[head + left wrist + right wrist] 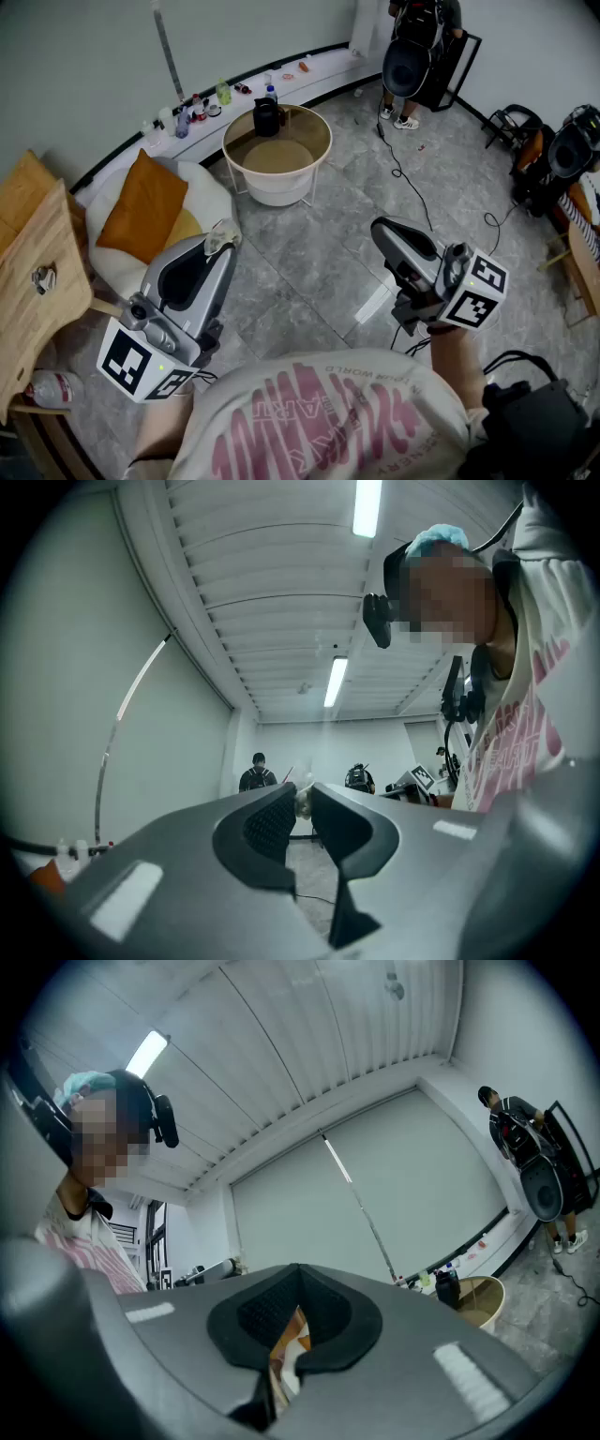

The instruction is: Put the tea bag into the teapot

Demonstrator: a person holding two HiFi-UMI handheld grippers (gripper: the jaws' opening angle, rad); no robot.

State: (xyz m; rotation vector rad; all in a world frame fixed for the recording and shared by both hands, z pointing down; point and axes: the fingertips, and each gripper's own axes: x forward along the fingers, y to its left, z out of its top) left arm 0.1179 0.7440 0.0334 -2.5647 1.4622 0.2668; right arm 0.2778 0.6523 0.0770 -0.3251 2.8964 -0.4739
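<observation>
While held up clear of the grey floor (309, 248): left gripper (301, 808), jaws pinching a pale tea bag (222, 234) at their tips; right gripper (298, 1274), jaws pressed together. Black teapot (266, 117) standing at far edge of round table (322, 141), well apart from both grippers. Orange cushion (145, 206) left of table.
</observation>
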